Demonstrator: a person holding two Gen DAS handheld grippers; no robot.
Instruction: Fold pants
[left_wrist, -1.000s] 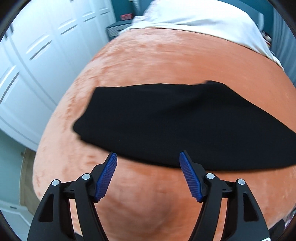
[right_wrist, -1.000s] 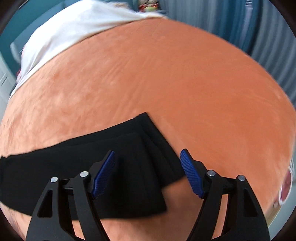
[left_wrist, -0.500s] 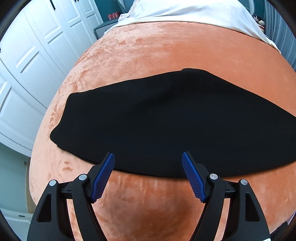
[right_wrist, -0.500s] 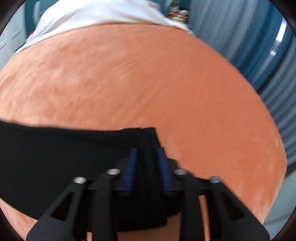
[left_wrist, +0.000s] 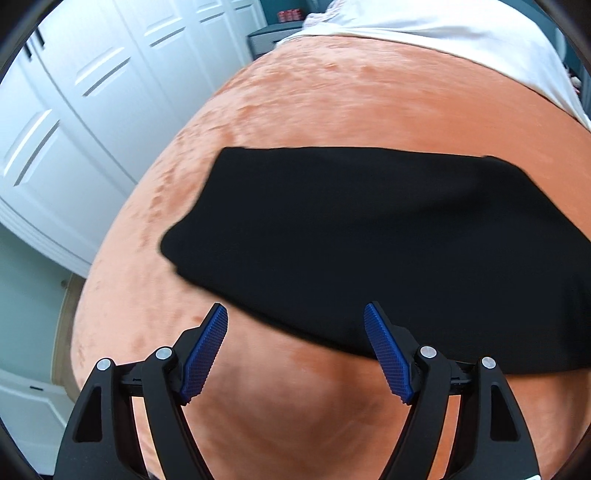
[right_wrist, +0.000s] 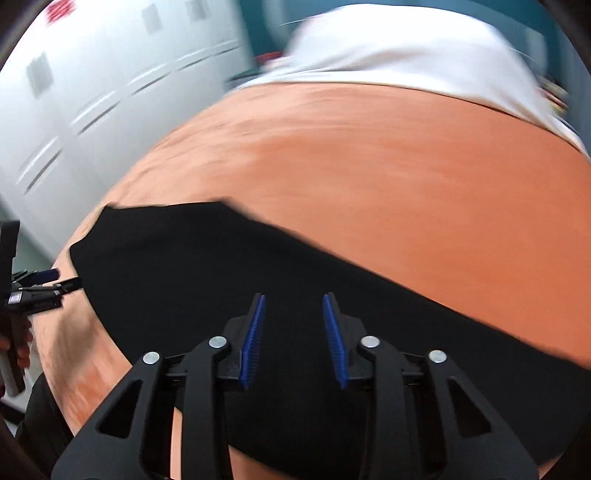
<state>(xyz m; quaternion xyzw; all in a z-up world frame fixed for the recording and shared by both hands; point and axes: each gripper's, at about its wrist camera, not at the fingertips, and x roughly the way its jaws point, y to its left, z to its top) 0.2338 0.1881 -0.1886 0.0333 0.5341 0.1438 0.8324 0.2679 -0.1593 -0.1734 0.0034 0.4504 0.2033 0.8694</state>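
- The left tool (left_wrist: 295, 317) has its blue-padded fingers (left_wrist: 207, 347) spread wide, and its jaws have just been opening further; nothing sits between them but orange bedcover.
- Its right finger overlaps the near edge of the black pants (left_wrist: 369, 240); its left finger stands over bare cover just short of that edge. Whether either pad touches cloth cannot be told.
- The right tool (right_wrist: 293, 306) has its fingers (right_wrist: 255, 339) drawn narrow with a slim gap between them, and its jaws have just been closing. Black cloth of the pants (right_wrist: 221, 280) shows in the gap, but the picture is blurred, so whether the pads pinch it cannot be told.
- The pants lie flat as a long dark band across the bed (left_wrist: 369, 103), one rounded end near the bed's left side, the rest running off to the right.
- Beyond the band's far edge the orange cover is open right up to a white sheet (left_wrist: 461, 40) at the head of the bed.
- A strip of bare cover lies between the pants' near edge and the bed's near rim.
- The bed's left side falls away beside white panelled wardrobe doors (left_wrist: 74, 110), with a narrow floor gap between.
- In the right wrist view, the left tool (right_wrist: 40, 284) and a hand (right_wrist: 18, 347) show at the left border, just off the band's end.
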